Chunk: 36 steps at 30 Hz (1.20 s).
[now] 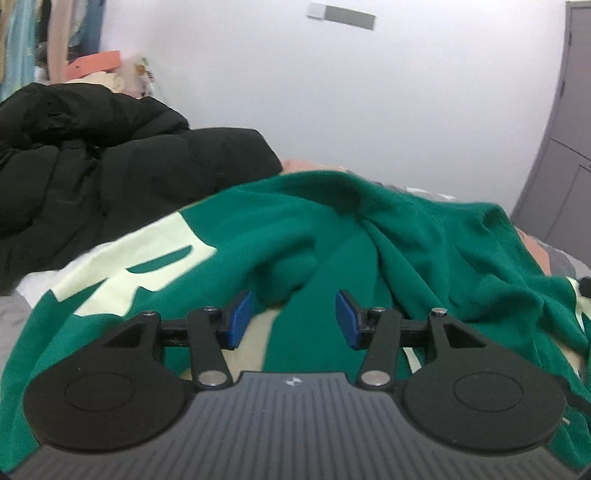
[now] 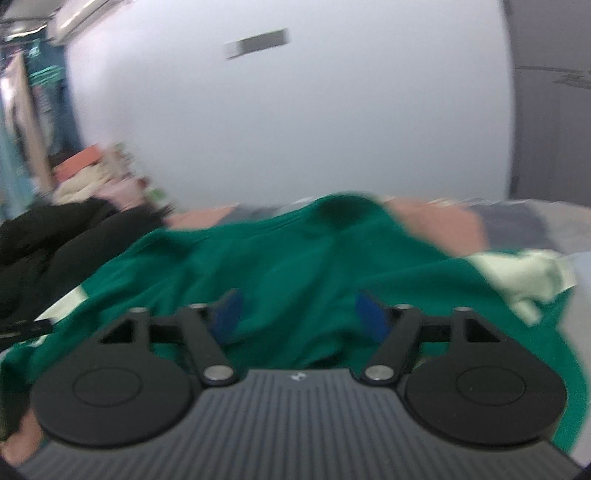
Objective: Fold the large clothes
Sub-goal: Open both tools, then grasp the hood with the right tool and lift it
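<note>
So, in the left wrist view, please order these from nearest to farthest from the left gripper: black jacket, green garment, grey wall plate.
From the left gripper:
1. Green garment, directly under and ahead.
2. Black jacket, behind it, to the left.
3. Grey wall plate, high on the far wall.

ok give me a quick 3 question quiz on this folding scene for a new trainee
1. True or false: the left gripper is clamped on the green garment.
2. Multiple choice: what lies beside the green garment, toward the left of the left wrist view? A) a black puffy jacket B) a blue towel C) a red blanket
3. Fill in: the large printed shape on the garment's left part is pale ____.

Key
1. False. Its blue pads stand apart with nothing between them; the right gripper is open too.
2. A
3. Yellow
</note>
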Motion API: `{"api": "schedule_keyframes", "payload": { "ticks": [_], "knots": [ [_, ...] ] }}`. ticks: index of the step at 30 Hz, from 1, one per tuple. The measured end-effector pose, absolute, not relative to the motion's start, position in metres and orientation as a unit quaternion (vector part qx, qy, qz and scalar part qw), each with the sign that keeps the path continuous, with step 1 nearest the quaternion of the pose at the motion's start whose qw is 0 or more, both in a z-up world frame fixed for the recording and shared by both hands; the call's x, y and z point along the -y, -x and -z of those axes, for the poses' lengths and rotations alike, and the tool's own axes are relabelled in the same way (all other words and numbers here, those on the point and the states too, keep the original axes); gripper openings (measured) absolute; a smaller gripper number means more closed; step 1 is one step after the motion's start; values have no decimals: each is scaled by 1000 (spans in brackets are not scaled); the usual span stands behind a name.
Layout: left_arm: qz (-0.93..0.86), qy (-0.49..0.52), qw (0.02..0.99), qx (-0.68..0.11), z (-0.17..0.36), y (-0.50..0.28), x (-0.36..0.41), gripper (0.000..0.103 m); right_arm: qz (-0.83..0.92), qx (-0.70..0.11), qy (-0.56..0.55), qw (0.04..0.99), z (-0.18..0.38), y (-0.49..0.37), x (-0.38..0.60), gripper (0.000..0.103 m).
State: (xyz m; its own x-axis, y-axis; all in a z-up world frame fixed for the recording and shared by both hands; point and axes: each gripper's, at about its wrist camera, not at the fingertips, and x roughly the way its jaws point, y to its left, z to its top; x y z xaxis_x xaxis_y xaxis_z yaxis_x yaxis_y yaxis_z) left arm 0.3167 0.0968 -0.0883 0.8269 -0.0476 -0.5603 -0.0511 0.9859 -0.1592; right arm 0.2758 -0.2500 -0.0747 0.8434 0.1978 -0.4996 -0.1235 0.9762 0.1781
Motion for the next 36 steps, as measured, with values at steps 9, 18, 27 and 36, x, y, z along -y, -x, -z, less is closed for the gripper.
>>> {"api": "schedule_keyframes", "payload": {
  "ticks": [9, 18, 27, 36],
  "knots": [
    [13, 119, 944, -306, 98, -326, -106, 62, -118, -330, 4, 937, 143, -315, 162, 87],
    [27, 173, 928, -328, 112, -336, -120, 62, -5, -338, 60, 939, 174, -382, 131, 59],
    [47, 234, 912, -333, 127, -354, -129, 62, 21, -318, 90, 944, 102, -495, 112, 30],
    [71, 247, 910, -327, 158, -389, -130, 62, 45, -179, 131, 974, 20, -633, 68, 30]
  ]
}}
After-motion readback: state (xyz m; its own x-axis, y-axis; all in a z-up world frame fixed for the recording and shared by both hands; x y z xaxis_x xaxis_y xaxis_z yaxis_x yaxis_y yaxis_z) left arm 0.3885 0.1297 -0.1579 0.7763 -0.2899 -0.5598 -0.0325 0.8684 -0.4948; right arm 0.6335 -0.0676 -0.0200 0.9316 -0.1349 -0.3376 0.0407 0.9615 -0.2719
